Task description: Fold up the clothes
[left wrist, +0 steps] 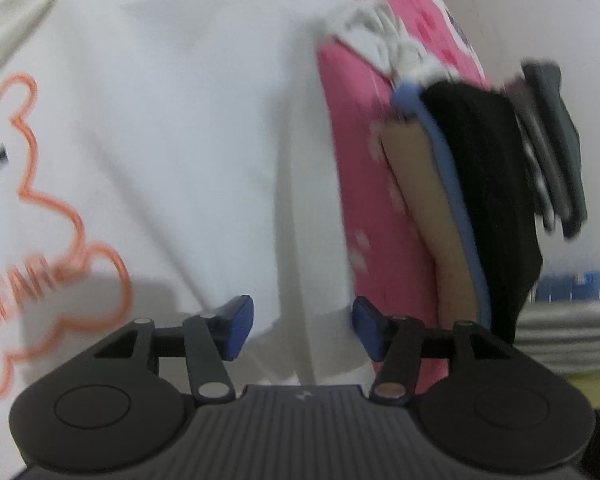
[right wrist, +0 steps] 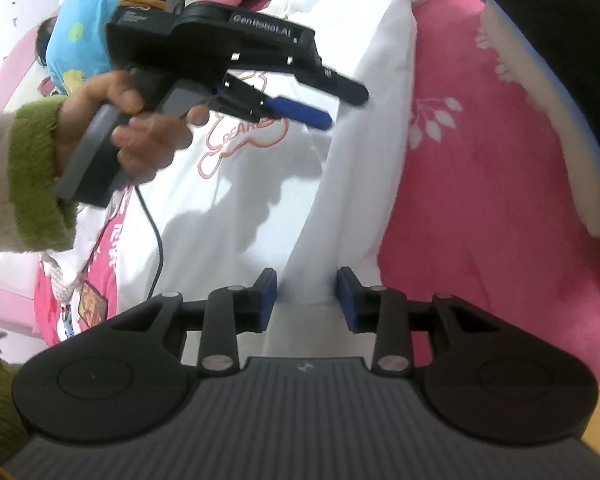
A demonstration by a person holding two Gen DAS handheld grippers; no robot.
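- Under both tools: a pink bed cover with white leaf prints carries the work; no table in view.
- Ahead of and left of the left tool: one white shirt with an orange outline print, spread flat on the cover. Its right edge runs up just past this tool's right pad.
- Right tool: jaws partly open, with a raised ridge of the same white shirt between the pads. Cloth looks close to the pads; whether they press it I cannot tell.
- Left tool: jaws about half open, nothing between them; shirt fabric lies below them, not gripped. In the right wrist view it hangs above the print, held by a hand in a green cuff.
- Progress, judged: early. One long side fold seems to be laid or in hand; the shirt is otherwise open, so the opposite side and the cross fold remain.
- Count: white shirt, one. Tools, two. Further clothes beyond the left tool, blue and pink, number unclear. Right of the tools, one dark object with a blue rim and tan lining, unidentified.
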